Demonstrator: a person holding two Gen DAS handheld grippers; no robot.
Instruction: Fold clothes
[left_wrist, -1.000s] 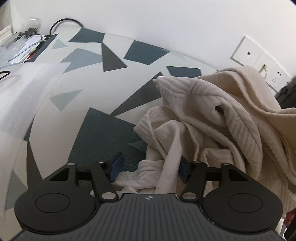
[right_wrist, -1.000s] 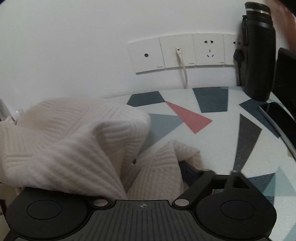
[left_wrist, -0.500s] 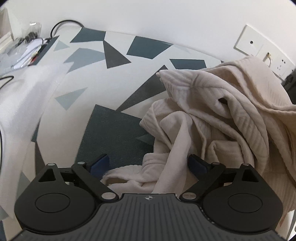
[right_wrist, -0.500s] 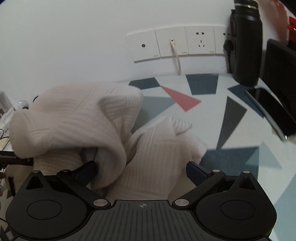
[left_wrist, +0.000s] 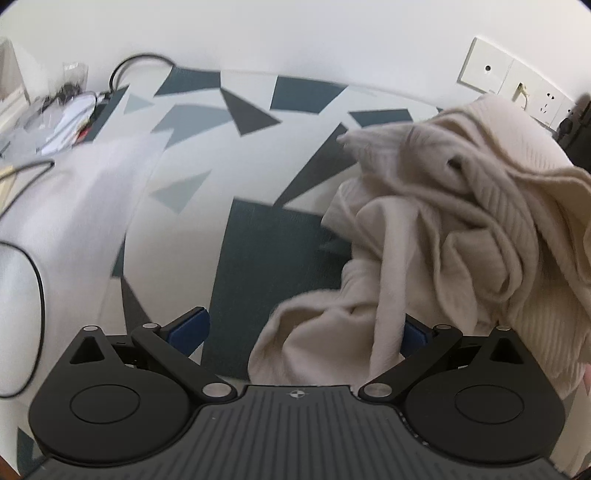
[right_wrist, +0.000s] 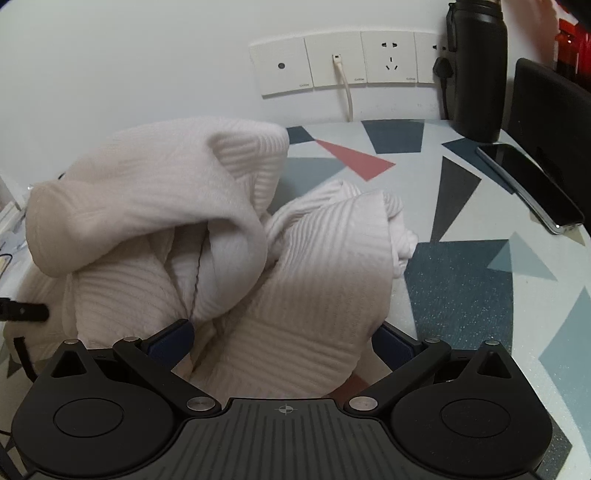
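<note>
A cream ribbed knit garment (left_wrist: 461, 221) lies crumpled in a heap on the patterned table (left_wrist: 240, 184). In the left wrist view it fills the right half, and one fold drapes down between the fingers. My left gripper (left_wrist: 301, 328) is open, its blue pads wide apart, with that fold lying loose between them. In the right wrist view the same garment (right_wrist: 184, 221) bulges up at the centre and left. My right gripper (right_wrist: 282, 338) is open too, and a thick ribbed fold sits in the gap without being pinched.
A black bottle (right_wrist: 476, 70), a dark box (right_wrist: 550, 122) and a phone (right_wrist: 532, 184) stand at the right by the wall sockets (right_wrist: 351, 62). White foam sheet (left_wrist: 66, 206), cables (left_wrist: 29, 302) and clutter (left_wrist: 66, 118) lie at the left.
Both grippers have opened wide and pulled back from the garment; the cloth that was held one second ago has dropped into a loose heap.
</note>
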